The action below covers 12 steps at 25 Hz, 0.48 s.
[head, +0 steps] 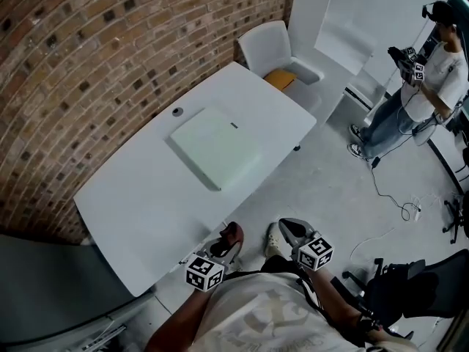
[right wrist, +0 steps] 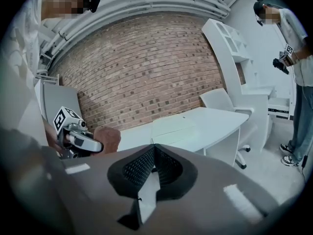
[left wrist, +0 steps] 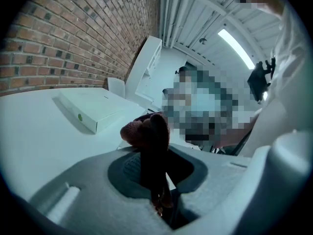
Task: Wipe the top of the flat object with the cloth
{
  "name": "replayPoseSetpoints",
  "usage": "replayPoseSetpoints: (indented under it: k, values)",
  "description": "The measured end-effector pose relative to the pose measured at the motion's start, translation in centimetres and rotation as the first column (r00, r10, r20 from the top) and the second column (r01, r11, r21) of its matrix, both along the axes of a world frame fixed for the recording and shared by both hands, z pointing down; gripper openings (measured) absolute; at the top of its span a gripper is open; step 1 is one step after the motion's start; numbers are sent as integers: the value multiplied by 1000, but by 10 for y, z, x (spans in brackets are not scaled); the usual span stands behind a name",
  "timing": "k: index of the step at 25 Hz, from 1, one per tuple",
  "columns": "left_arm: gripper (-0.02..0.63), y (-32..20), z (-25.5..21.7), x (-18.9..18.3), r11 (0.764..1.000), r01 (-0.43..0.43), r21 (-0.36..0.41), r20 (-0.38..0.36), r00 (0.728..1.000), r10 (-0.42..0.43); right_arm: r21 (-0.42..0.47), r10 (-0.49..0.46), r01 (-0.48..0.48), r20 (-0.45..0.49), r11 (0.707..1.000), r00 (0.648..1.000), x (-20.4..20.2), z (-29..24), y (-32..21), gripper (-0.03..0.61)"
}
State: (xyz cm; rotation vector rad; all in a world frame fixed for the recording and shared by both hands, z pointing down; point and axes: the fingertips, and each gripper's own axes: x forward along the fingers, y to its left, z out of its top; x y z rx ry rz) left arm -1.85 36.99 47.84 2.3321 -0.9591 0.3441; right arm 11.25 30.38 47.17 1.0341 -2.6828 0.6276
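The flat object, a pale green-white box (head: 216,151), lies in the middle of the white table (head: 139,204). It also shows in the left gripper view as the box (left wrist: 90,110) and in the right gripper view as the box (right wrist: 175,126). My left gripper (head: 231,237) hovers just off the table's near edge, shut on a reddish-brown cloth (head: 234,232). Up close, the cloth (left wrist: 146,131) bunches between the left gripper's (left wrist: 152,148) jaws. My right gripper (head: 286,227) is beside it, shut and empty. In its own view the right gripper (right wrist: 154,153) has jaws closed together, with the left gripper (right wrist: 73,136) and cloth (right wrist: 108,138) at the left.
A brick wall runs behind the table. A white chair (head: 267,46) with an orange item (head: 281,78) stands at the table's far end. A small round grommet (head: 177,111) sits near the box. A person (head: 432,72) stands at the right, and cables (head: 399,204) lie on the floor.
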Motion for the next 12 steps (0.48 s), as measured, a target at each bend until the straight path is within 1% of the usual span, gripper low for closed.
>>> replayPoseSetpoints:
  k: [5,9,12]
  values:
    - [75,-30,-1,5,999,50,-15,6,999,-50,10,-55,55,-3,998,998,0,-4,-41,6]
    - [75,-66,-8,21,998,59,-15,15,998,-59,12,-89,88,26,996,996,8,-9,-79,6]
    - [75,-98,-14,33,997,78,-3,23,997,-78,12,-128,128,30,992,991,15,-8,-104,6]
